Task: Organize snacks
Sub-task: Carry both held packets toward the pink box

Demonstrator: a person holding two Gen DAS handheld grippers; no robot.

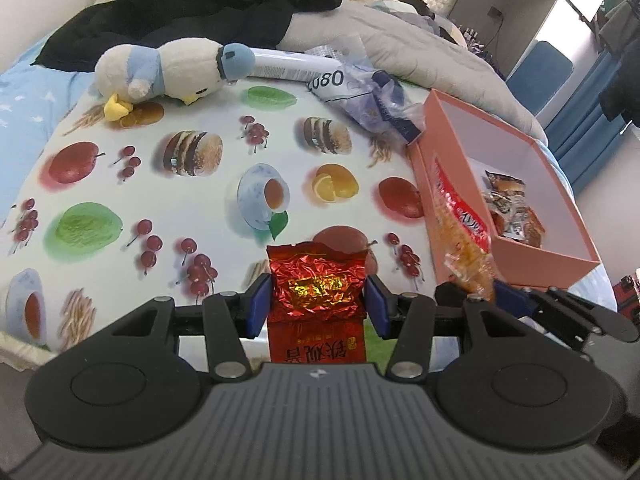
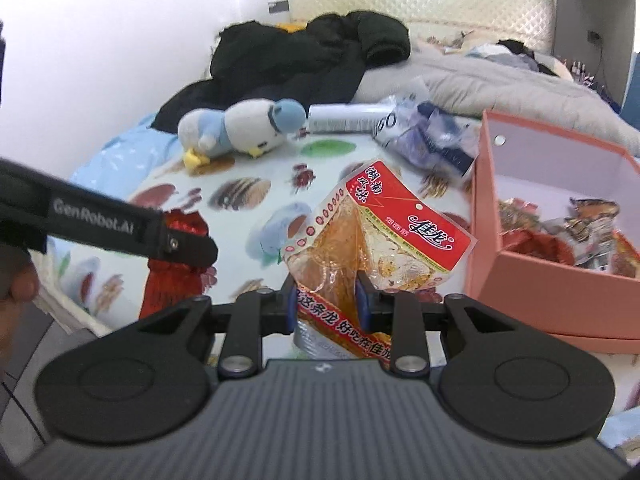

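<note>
Pinching a red foil packet (image 1: 317, 295), the left hand-held gripper (image 1: 317, 304) hangs over open tablecloth (image 1: 160, 184) beside the pink box (image 1: 536, 258).

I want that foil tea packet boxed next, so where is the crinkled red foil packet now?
In the left wrist view, the crinkled red foil packet sits low and central, clamped in the left gripper above the fruit-print cloth, left of the pink cardboard box.

pink cardboard box (image 1: 460, 168) at right of fruit-printed surface (image 1: 192, 216), wrapped snack packets (image 1: 514, 210) in it; plush penguin toy (image 1: 168, 72) at far edge, black padded jacket (image 1: 192, 4) on bed behind.
</note>
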